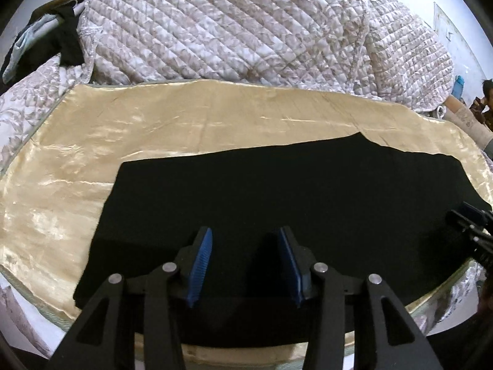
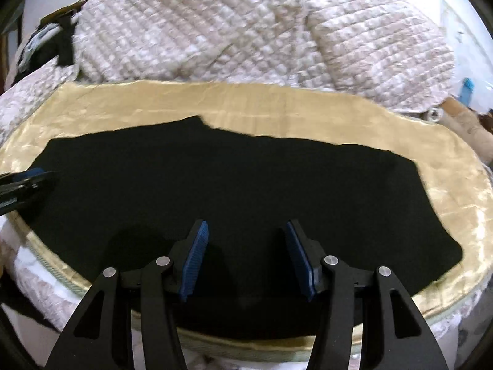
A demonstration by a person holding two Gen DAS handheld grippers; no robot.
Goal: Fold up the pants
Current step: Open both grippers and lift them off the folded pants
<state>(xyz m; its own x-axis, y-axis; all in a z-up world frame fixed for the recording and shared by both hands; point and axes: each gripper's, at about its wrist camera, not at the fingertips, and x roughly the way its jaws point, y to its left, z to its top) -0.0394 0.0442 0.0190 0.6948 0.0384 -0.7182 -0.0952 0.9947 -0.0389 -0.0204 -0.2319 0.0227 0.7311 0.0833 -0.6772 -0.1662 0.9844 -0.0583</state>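
Black pants (image 1: 246, 191) lie flat on a shiny gold cloth (image 1: 92, 141) spread over a bed. In the left wrist view my left gripper (image 1: 245, 234) is open and empty, low over the pants near their front edge. My right gripper shows at the right edge of that view (image 1: 468, 219). In the right wrist view the pants (image 2: 231, 185) fill the middle, with the gold cloth (image 2: 446, 185) around them. My right gripper (image 2: 247, 228) is open and empty over the pants. My left gripper enters at the left edge (image 2: 34, 174).
A quilted white-and-pink blanket (image 1: 246, 24) is heaped behind the gold cloth. Dark clothes (image 1: 61, 34) lie at the far left. A person (image 1: 485, 101) sits at the far right. The bed's front edge (image 2: 277, 342) runs just below the pants.
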